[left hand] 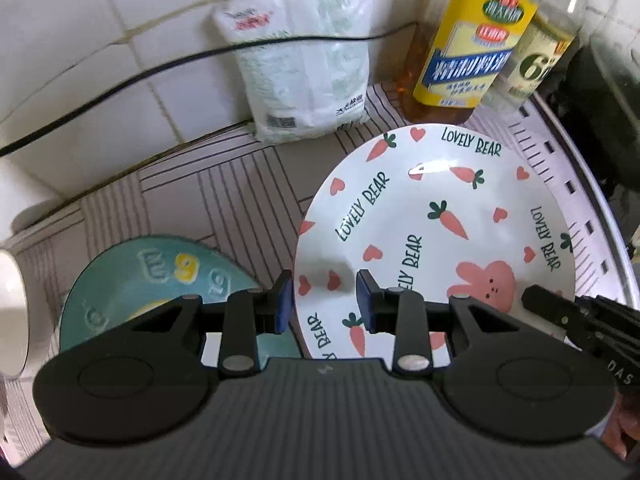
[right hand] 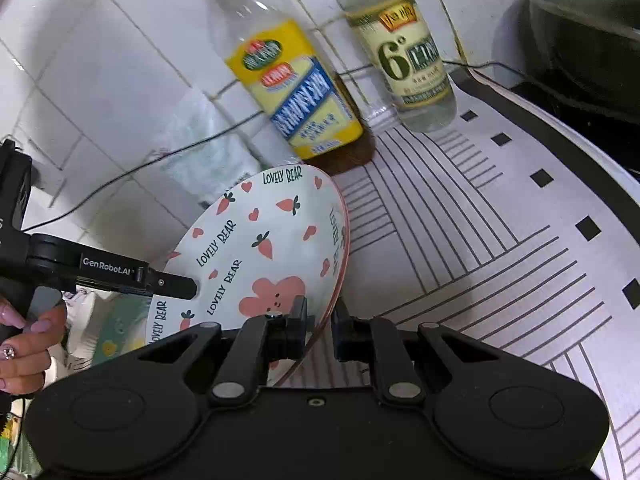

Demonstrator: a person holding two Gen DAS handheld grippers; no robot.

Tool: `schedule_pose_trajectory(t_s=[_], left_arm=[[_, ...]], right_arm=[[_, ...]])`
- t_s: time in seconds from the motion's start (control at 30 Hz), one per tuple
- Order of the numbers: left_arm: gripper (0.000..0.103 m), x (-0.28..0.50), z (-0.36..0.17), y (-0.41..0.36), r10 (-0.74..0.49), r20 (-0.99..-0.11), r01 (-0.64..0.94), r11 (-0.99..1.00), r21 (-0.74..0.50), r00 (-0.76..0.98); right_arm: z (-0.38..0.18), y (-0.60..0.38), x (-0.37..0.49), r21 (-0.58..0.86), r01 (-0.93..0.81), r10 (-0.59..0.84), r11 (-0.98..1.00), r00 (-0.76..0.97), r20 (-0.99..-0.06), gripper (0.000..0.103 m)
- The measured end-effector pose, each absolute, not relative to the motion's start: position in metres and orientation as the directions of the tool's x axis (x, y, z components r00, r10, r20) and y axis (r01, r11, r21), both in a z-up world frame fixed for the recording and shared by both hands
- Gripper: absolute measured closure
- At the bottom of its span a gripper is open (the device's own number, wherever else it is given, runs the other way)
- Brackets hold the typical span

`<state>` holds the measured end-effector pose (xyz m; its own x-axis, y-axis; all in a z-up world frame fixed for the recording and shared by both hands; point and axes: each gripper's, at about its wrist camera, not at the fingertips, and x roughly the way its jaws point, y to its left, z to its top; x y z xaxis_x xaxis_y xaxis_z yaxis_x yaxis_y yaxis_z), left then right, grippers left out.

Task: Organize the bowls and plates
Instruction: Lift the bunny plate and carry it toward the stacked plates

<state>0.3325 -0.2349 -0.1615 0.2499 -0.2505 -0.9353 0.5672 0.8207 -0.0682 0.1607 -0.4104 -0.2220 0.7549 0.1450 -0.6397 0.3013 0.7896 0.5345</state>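
Note:
A white plate with carrots, hearts, a pink rabbit and "LOVELY BEAR" lettering (left hand: 436, 216) is lifted and tilted over the counter. My left gripper (left hand: 325, 302) is open, its fingers straddling the plate's left rim without closing on it. My right gripper (right hand: 320, 330) has its jaws on either side of the plate's (right hand: 260, 240) right rim and holds it. A teal plate with a yellow pattern (left hand: 160, 276) lies on the counter below my left gripper; it also shows in the right wrist view (right hand: 120, 328).
A white bag (left hand: 308, 52), a yellow-labelled bottle (left hand: 468, 48) and a clear "6°" bottle (right hand: 408, 52) stand against the tiled wall. A black cable (left hand: 120, 80) runs along the wall. A white cup (left hand: 12, 312) is at the left. A dark appliance (right hand: 584, 28) stands at the right.

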Motion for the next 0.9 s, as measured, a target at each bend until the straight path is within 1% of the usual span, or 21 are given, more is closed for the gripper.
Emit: schedule_pose_trajectory(t_s=[0.13,0.33,0.57,0.9], left_arm=[[0.071,0.321,-0.143,-0.218,-0.278,-0.925,0.563,0.822,-0.090,0.258],[0.071,0.296,-0.118,-0.191,-0.279,-0.909,0.535,0.842,-0.077,0.309],[0.071,0.278,-0.114,-0.152,-0.279,-0.902,0.462,0.881,-0.104,0.329],[0.071,0.277,-0.107,-0.099,-0.252,-0.894,0.350,0.929,-0.117,0.370]], right_arm=[[-0.207,-0.404,0.152,0.535,0.277,0.160,0.798,0.759,-0.631,0.086],[-0.183,-0.388,0.140,0.529,0.225,0.183,0.818,0.771,-0.610,0.086],[-0.168,-0.366,0.136,0.511,0.155,0.222,0.845,0.768,-0.600,0.086],[-0.161,-0.332,0.148,0.506,0.047,0.312,0.861,0.737,-0.600,0.085]])
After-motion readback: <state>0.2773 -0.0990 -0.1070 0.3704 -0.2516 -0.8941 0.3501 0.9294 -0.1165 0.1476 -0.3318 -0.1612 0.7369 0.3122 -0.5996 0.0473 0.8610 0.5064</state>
